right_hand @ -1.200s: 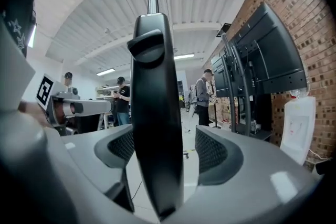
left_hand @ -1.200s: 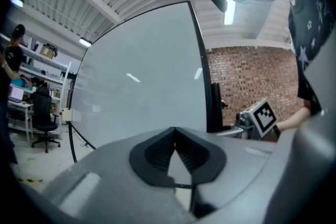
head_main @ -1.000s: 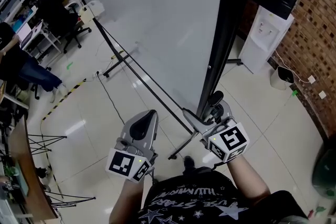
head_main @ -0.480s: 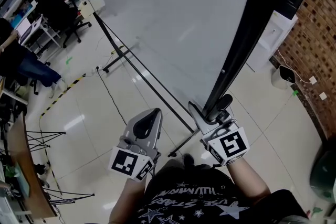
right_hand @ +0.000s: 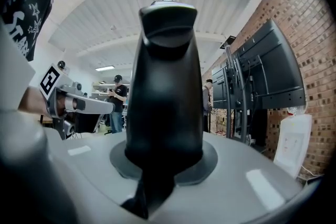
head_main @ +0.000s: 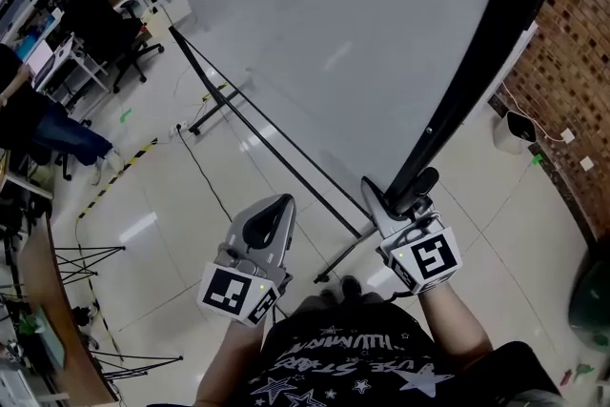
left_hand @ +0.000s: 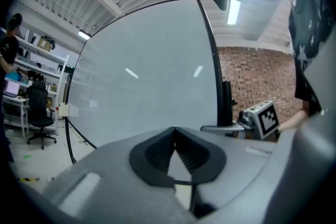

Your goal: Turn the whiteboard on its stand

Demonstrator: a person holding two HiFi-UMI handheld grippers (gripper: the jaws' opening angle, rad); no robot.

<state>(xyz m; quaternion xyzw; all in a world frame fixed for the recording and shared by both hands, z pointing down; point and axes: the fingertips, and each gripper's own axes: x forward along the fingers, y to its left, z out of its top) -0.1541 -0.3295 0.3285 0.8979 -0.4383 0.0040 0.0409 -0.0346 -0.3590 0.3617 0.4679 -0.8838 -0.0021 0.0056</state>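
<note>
The big whiteboard [head_main: 334, 33] fills the upper middle of the head view, and its black side frame [head_main: 477, 71] slants down to my right gripper [head_main: 404, 193]. That gripper's jaws have just been closing and now press on the frame from both sides. In the right gripper view the black frame [right_hand: 165, 86] stands upright between the jaws. Lower left, apart from the board, my left gripper [head_main: 274, 208] is shut on nothing. In the left gripper view the whiteboard [left_hand: 147, 76] stands ahead, and the right gripper's marker cube [left_hand: 265, 117] shows at the right.
The stand's black lower bar [head_main: 257, 129] runs across the tiled floor below the board. A brick wall [head_main: 572, 43] and a bin [head_main: 519, 129] are on the right. Desks, a chair [head_main: 105, 24] and a person [head_main: 48, 124] are on the left. A screen on a stand [right_hand: 262, 76] is beside the brick wall.
The right gripper's jaws have closed on the whiteboard's black side frame. In the head view that frame now leans further to the right. The left gripper has barely moved.
</note>
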